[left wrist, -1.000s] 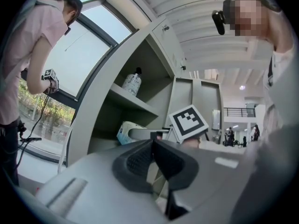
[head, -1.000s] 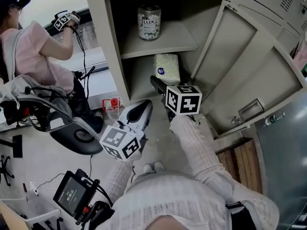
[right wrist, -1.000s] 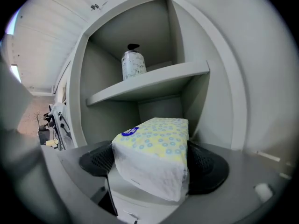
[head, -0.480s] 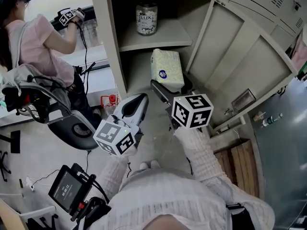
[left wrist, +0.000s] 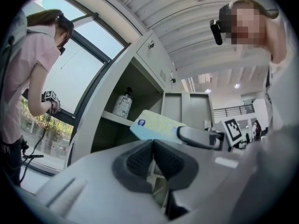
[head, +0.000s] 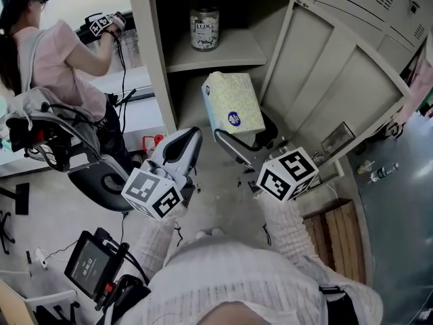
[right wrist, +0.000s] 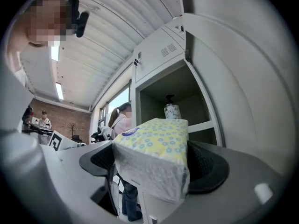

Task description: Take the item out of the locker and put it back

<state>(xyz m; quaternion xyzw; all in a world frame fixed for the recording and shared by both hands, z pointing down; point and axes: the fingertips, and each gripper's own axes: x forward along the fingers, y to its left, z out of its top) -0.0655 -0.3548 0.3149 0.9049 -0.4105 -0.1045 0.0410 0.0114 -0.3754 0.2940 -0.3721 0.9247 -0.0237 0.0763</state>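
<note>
At the far left a person in a pink top (head: pixel 51 56) stands by the window, with an office chair (head: pixel 81 161) just behind them. The left gripper (head: pixel 186 141) hangs in front of the locker (head: pixel 144 59), below its open lower compartment. Its jaws are pressed together, pad against pad, with nothing between them (left wrist: pixel 153 148).

Just to its right, the tissue pack (head: pixel 233 103) is held in the air, tilted, outside the locker and in front of the lower compartment's opening. The right gripper (head: pixel 249 135) is clamped on it from both sides, the dark pads (right wrist: pixel 205 164) pressing into the soft wrapper. Above, a bottle (head: pixel 204 28) stands on the upper shelf (head: pixel 233 54). The locker door (head: pixel 338 93) is swung wide open to the right.
</note>
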